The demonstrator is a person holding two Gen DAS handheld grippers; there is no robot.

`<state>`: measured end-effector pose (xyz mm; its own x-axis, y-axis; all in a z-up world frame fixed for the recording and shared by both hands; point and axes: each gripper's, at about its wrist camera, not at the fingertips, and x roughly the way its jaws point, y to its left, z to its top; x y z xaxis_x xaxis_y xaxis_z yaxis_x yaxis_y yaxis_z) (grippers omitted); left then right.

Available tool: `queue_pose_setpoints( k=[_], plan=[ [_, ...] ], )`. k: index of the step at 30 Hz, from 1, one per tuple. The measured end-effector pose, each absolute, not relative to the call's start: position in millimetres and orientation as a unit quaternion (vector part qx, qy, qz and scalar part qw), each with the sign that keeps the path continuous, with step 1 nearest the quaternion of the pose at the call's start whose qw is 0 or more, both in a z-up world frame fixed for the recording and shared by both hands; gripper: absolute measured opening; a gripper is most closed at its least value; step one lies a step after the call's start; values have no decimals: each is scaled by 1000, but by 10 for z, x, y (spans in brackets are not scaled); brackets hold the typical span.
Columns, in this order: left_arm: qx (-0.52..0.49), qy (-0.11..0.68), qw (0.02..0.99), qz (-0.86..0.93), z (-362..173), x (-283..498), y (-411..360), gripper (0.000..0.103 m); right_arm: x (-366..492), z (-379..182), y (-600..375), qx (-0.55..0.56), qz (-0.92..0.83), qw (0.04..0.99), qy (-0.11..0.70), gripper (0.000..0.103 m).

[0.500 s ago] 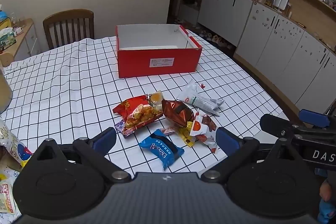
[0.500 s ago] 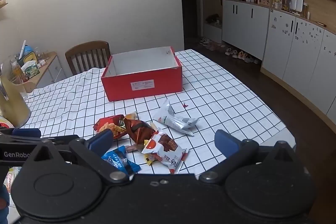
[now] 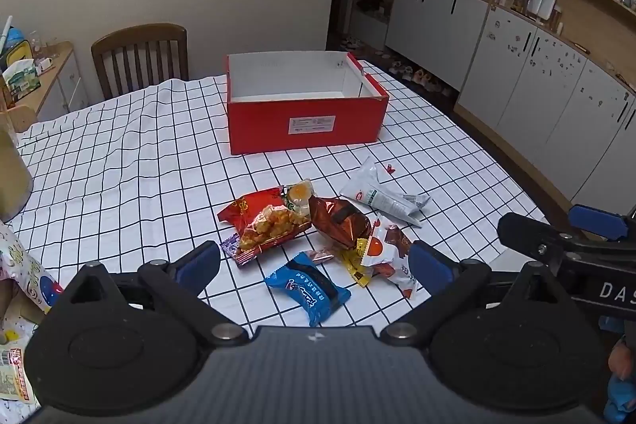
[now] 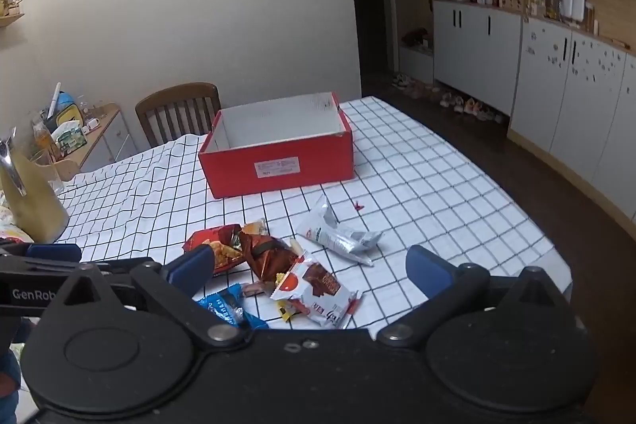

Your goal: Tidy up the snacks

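An open red box (image 3: 306, 124) (image 4: 278, 165) with a white, empty inside stands on the checked tablecloth. In front of it lies a pile of snack packets: a red one (image 3: 262, 219), a brown foil one (image 3: 340, 221) (image 4: 268, 257), a blue one (image 3: 308, 289) (image 4: 224, 306), a white and red one (image 3: 387, 253) (image 4: 316, 289), and a silver-white one (image 3: 381, 195) (image 4: 338, 235). My left gripper (image 3: 314, 265) is open and empty above the blue packet. My right gripper (image 4: 308, 267) is open and empty above the pile; it also shows in the left wrist view (image 3: 556, 241).
A wooden chair (image 3: 139, 58) stands behind the table. A tan jug (image 4: 30, 197) stands at the table's left edge, with more packets (image 3: 16, 265) beside it. White cabinets (image 3: 536, 98) line the right wall. The table's right edge (image 4: 548, 241) is close.
Both views have shifted slightly; the box sits a little higher in the right wrist view. Both grippers stay open and nothing on the table has moved.
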<state>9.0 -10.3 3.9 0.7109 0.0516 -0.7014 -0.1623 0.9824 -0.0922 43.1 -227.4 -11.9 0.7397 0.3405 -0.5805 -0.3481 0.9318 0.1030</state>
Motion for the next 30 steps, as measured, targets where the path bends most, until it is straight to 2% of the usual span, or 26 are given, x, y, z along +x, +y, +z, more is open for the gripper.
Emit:
queue_pose_setpoints(
  k=[30],
  plan=[
    [-72, 357, 929, 69, 121, -31, -187, 102, 337, -56, -2399, 14, 187, 937, 294, 103]
  ],
)
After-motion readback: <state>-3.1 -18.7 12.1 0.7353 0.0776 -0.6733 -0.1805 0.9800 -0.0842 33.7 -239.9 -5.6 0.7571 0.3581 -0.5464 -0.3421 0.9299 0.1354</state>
